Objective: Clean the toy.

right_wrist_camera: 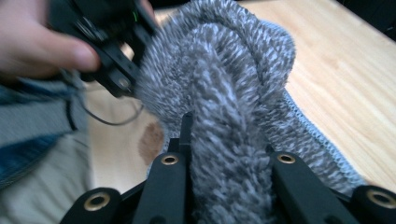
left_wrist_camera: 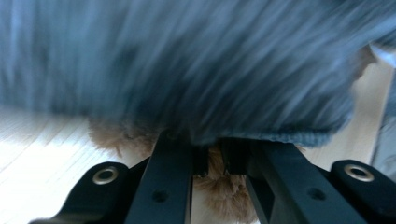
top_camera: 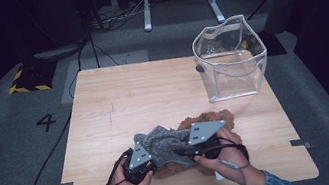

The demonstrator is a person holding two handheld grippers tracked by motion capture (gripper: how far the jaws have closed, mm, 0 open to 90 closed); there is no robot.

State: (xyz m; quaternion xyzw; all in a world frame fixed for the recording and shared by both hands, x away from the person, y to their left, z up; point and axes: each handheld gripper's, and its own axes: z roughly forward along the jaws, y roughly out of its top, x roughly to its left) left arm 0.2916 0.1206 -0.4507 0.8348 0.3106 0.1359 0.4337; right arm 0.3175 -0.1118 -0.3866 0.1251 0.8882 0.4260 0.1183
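Both hands sit at the near edge of the table (top_camera: 103, 102); I've got a claw in each, and the grey knit (top_camera: 164, 146) is strung between them, just above the brown fleece (top_camera: 210, 118) lying on the wood; left claw (top_camera: 145, 165) is clamped on the knit's hem, which its own view shows pinched between the jaws with brown fluff peeking underneath; right claw (right_wrist_camera: 226, 140) is clenched on a thick rolled fold of the knit, jaws pressed into it on both sides, and in that view I can see my left hand (right_wrist_camera: 42, 39) just beyond the bundle; picture's blurred on the left side, so I can't read the weave there.

I judge I'm folding or gathering the knit; to do it well I'd keep both grips firm, hold the left one steady as an anchor, and carry the right across level so the fold stays even and the fleece isn't dragged along; farther off, the clear bag (top_camera: 230, 58) stands upright and open at the far right corner, well apart from the cloth.
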